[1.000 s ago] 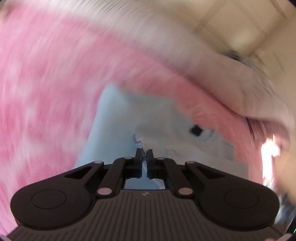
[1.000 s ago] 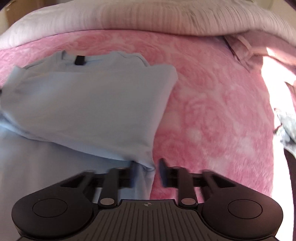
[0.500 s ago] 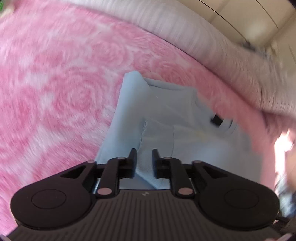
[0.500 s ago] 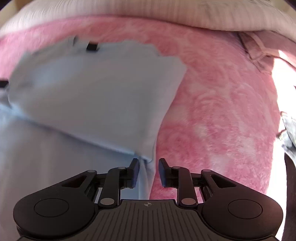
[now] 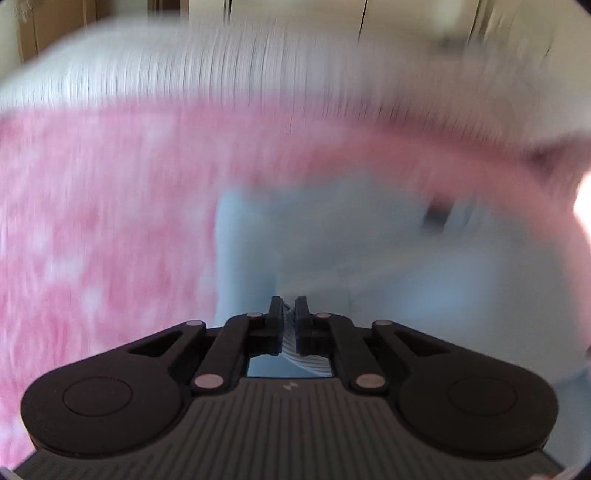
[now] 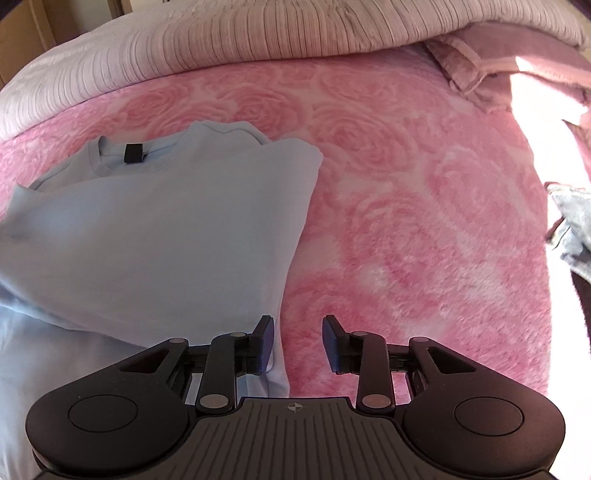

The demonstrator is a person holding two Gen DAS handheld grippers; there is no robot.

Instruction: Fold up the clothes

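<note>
A: Left tool (image 5: 290,308) has snapped back together: half a second ago it was spread, now it is pinching a ribbed edge of the light blue shirt (image 5: 388,266). That view is badly smeared, so which hem or cuff it has, I can't say.

B: And the right tool (image 6: 298,328)?

A: Opposite story. A second ago its jaws were narrow at the shirt's corner; now they are opening, spread well apart, with only pink blanket (image 6: 424,206) between them. The left pad sits just beside the folded flap's corner, but nothing is pressed.

B: So the right side looks finished?

A: That's my reading. In the right view the shirt lies on the bed, right side folded in over the body, black neck label (image 6: 133,152) facing up near the ribbed white cover (image 6: 258,33), and it lies much as it did a second ago.

B: Then the fold moves to the left?

A: Likely. A fresh pinch there suggests the left side is next to come across. The risk is dragging the whole shirt and spoiling the flap already laid.
</note>
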